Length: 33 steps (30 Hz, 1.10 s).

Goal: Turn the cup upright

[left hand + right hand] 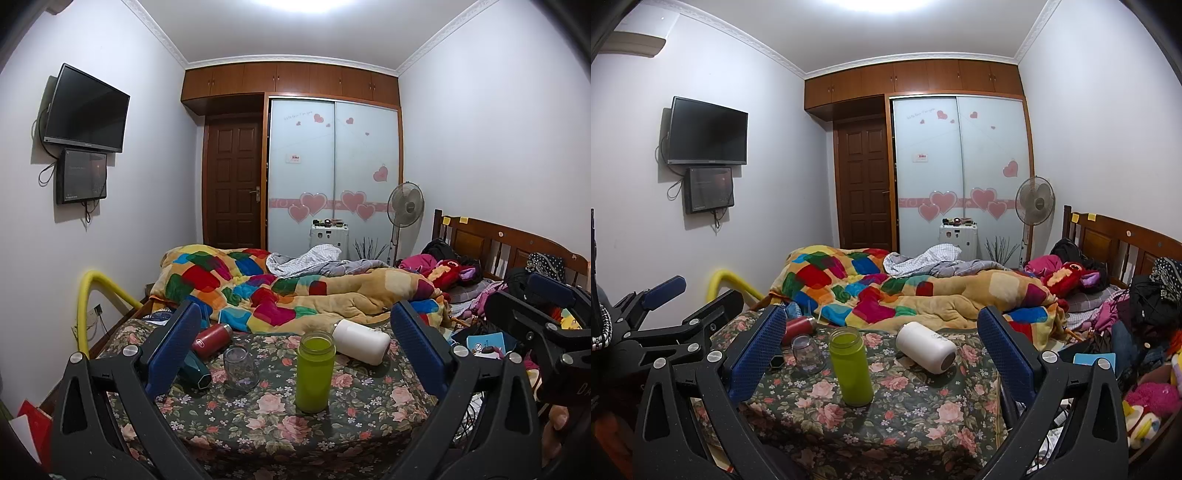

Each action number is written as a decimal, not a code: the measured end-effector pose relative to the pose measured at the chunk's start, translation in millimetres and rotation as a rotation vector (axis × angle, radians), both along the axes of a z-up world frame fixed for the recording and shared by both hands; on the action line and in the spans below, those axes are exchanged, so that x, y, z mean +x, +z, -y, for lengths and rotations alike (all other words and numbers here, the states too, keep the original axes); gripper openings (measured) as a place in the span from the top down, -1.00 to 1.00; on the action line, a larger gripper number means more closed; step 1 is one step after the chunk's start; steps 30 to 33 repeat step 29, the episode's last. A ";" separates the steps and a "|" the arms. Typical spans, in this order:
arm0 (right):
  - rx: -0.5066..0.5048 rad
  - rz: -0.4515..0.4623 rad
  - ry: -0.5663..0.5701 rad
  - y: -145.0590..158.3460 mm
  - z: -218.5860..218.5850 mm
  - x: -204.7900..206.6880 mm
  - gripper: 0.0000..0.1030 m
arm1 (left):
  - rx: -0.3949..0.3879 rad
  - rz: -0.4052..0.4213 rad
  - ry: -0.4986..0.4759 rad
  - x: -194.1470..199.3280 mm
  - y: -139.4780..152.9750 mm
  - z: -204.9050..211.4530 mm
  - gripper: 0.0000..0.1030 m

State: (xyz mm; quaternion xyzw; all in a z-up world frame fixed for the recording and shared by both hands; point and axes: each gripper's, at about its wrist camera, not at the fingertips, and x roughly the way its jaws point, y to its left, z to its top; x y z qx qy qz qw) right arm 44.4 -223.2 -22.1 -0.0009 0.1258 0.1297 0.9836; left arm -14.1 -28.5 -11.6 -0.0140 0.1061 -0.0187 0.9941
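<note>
Two hand-held grippers frame the scene, both spread wide with nothing between their blue pads: the left hand-held gripper (295, 343) fills the lower corners of its own view, the right hand-held gripper (881, 345) does the same in its view. Nearest, at lower centre of both frames, the green cup (314, 371) already stands upright on the floral bed (332, 417), mouth up. Just behind it, left of centre, a clear glass (240, 367) looks to stand mouth down, though its rim is hard to read. Further back, right of centre, the white cup (926, 346) lies on its side; in the right view its long axis runs from upper left to lower right, the flat end turned toward the camera. I judge this the cup to flip, and it sits nearer the right hand-held gripper, ahead and slightly right of its midline. A red bottle (211, 339) and a dark teal one (195, 367) lie at left, partly hidden by the left pad. Farthest, the patchwork quilt (258, 291) heaps across mid-frame.
</note>
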 end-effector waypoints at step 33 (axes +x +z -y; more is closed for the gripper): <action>-0.010 -0.009 0.000 -2.1 -3.9 1.4 -1.00 | -0.024 -0.006 -0.019 5.6 -6.7 -10.5 -1.00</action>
